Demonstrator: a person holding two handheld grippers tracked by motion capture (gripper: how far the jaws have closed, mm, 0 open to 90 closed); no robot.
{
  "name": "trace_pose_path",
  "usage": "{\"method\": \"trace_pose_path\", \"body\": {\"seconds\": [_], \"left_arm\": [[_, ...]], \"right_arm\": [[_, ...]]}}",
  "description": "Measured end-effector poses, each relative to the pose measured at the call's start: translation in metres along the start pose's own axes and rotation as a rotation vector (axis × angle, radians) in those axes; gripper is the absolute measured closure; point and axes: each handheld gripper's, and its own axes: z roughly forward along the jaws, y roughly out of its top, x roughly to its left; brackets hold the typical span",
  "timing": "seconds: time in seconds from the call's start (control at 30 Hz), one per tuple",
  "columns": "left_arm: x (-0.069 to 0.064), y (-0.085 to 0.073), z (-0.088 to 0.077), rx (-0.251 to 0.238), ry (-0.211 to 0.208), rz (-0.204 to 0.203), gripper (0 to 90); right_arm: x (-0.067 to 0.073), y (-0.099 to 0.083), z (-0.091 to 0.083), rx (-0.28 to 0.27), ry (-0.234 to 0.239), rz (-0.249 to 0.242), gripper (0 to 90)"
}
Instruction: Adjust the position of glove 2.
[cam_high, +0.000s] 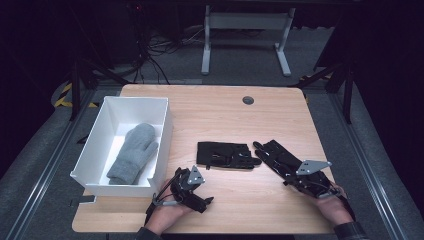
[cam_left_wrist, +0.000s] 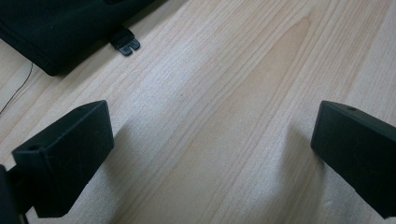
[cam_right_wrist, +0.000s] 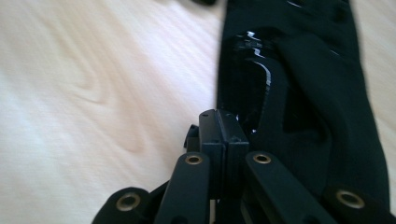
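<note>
1. Your left gripper (cam_high: 192, 186) sits at the lower centre of the high view, just right of the near corner of the white rectangular plastic bin (cam_high: 163, 131). Its jaws stand spread wide and released, with nothing between them; in the left gripper view (cam_left_wrist: 212, 149) bare wood shows between the two black pads.
2. Your right gripper (cam_high: 292, 170) lies at the lower right of the high view, pointing up and to the left. Its jaws are clenched tight together; in the right gripper view (cam_right_wrist: 223, 128) the two pads meet flat, and I cannot tell whether any fabric is pinched between them.
3. The black fabric glove with a plastic clip (cam_high: 272, 150) lies under and ahead of your right gripper, its fingers pointing toward the upper left. In the right gripper view (cam_right_wrist: 303, 84) it fills the right half of the frame, just beside the closed tips.
4. A second black fabric glove (cam_high: 225, 155) lies flat at the centre of the high view, between your two grippers, its fingertips near the first glove. Its edge and a small clip show at the upper left of the left gripper view (cam_left_wrist: 60, 32).
5. A grey knitted mitten (cam_high: 132, 152) rests inside the bin at the left of the high view.
6. All of this sits on the light wooden table (cam_high: 225, 115).
</note>
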Motion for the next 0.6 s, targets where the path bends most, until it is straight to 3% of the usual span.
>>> {"method": "trace_pose_path", "body": {"seconds": [0.3,0.5,0.6], "left_arm": [[0.000,0.000,0.000,-0.001,0.000,0.001,0.0],[0.000,0.000,0.000,-0.001,0.000,0.000,0.0],[0.000,0.000,0.000,-0.001,-0.001,0.001,0.0]], "right_arm": [[0.029,0.011,0.008,-0.023,0.144,-0.038,90.0],[0.054,0.022,0.019,-0.024,0.246,-0.089,90.0],[0.065,0.027,0.021,-0.024,0.255,-0.130,90.0]]}}
